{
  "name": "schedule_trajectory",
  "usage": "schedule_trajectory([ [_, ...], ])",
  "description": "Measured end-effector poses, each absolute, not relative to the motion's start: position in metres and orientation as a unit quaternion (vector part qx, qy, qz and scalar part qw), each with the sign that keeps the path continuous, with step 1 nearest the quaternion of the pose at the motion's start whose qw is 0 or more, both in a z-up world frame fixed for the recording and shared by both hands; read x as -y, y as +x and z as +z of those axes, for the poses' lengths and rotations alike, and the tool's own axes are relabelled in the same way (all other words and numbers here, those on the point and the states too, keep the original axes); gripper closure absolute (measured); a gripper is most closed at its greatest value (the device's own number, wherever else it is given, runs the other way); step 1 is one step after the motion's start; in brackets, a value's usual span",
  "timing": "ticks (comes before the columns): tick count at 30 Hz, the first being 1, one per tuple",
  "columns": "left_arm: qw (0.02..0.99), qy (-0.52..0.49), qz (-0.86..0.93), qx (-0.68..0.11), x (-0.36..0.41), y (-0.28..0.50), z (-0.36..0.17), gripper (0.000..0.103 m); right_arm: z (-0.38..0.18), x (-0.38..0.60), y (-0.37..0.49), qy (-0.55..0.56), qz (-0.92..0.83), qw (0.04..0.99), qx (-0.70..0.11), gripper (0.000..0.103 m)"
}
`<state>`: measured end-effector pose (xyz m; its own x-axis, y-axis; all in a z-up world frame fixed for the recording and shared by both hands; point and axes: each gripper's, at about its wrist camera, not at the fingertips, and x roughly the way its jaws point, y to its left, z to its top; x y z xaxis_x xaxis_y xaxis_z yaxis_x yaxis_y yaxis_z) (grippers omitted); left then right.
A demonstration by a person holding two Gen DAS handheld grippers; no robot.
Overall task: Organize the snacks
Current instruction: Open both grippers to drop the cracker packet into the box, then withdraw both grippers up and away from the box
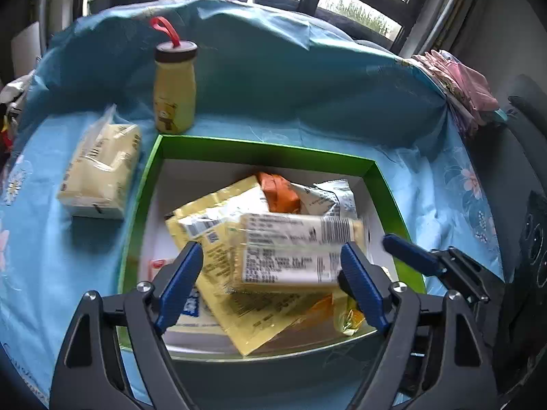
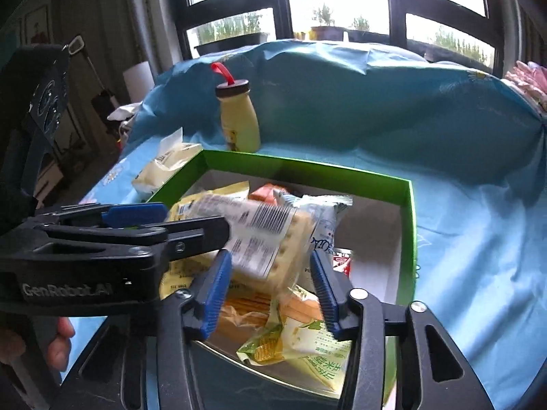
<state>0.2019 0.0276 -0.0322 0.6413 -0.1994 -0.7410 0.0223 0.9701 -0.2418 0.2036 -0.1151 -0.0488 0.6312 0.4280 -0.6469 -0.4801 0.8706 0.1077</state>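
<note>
A green box (image 1: 263, 147) with a white floor sits on the blue cloth and holds several snack packets. A cracker pack (image 1: 294, 249) with a barcode label, blurred, lies on top of the pile between the fingers of both grippers. My left gripper (image 1: 273, 273) is open over the box. My right gripper (image 2: 270, 283) is open too, its fingers on either side of the cracker pack (image 2: 263, 239). A yellow bottle (image 1: 174, 92) with a brown cap and a pale yellow cracker pack (image 1: 99, 171) stand outside the box, to its left.
The box (image 2: 408, 225) rests on a bed covered in blue floral cloth (image 2: 478, 256). A blue bolster (image 2: 393, 95) runs along the back under the window. Pink folded fabric (image 1: 458, 85) lies at the right. The left gripper's body (image 2: 102, 239) crosses the right wrist view.
</note>
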Motion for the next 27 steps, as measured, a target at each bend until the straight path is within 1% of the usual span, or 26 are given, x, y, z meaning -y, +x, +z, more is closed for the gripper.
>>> schedule_trajectory([
  [1, 0.902, -0.103, -0.059, -0.414, -0.029, 0.199, -0.029, 0.018, -0.047, 0.116, 0.203, -0.035, 0.252, 0.903, -0.347, 0.042],
  [4, 0.907, -0.097, -0.050, -0.408, -0.033, 0.190, -0.021, 0.015, -0.040, 0.120, 0.197, -0.034, 0.246, 0.904, -0.347, 0.042],
  [9, 0.913, -0.080, -0.037, -0.399, -0.037, 0.169, -0.005, 0.015, -0.025, 0.122, 0.181, -0.038, 0.246, 0.904, -0.347, 0.041],
  [10, 0.913, -0.077, -0.035, -0.399, -0.037, 0.165, -0.002, 0.015, -0.022, 0.123, 0.177, -0.039, 0.245, 0.904, -0.348, 0.037],
  [11, 0.913, -0.074, -0.032, -0.399, -0.037, 0.159, 0.002, 0.015, -0.018, 0.123, 0.173, -0.041, 0.243, 0.904, -0.350, 0.029],
  [13, 0.913, -0.069, -0.028, -0.400, -0.038, 0.150, 0.007, 0.014, -0.011, 0.123, 0.164, -0.044, 0.234, 0.904, -0.354, 0.023],
  [14, 0.912, -0.068, -0.026, -0.403, -0.039, 0.147, 0.009, 0.010, -0.007, 0.123, 0.159, -0.047, 0.232, 0.904, -0.355, 0.023],
  [15, 0.911, -0.066, -0.022, -0.406, -0.039, 0.143, 0.012, 0.000, -0.003, 0.123, 0.156, -0.050, 0.225, 0.904, -0.359, 0.022],
  [19, 0.911, -0.064, -0.004, -0.407, -0.043, 0.124, 0.025, 0.001, 0.008, 0.125, 0.145, -0.056, 0.212, 0.900, -0.376, 0.018],
  [27, 0.910, -0.068, 0.005, -0.409, -0.044, 0.095, 0.052, 0.000, 0.032, 0.128, 0.120, -0.065, 0.210, 0.899, -0.379, 0.018],
])
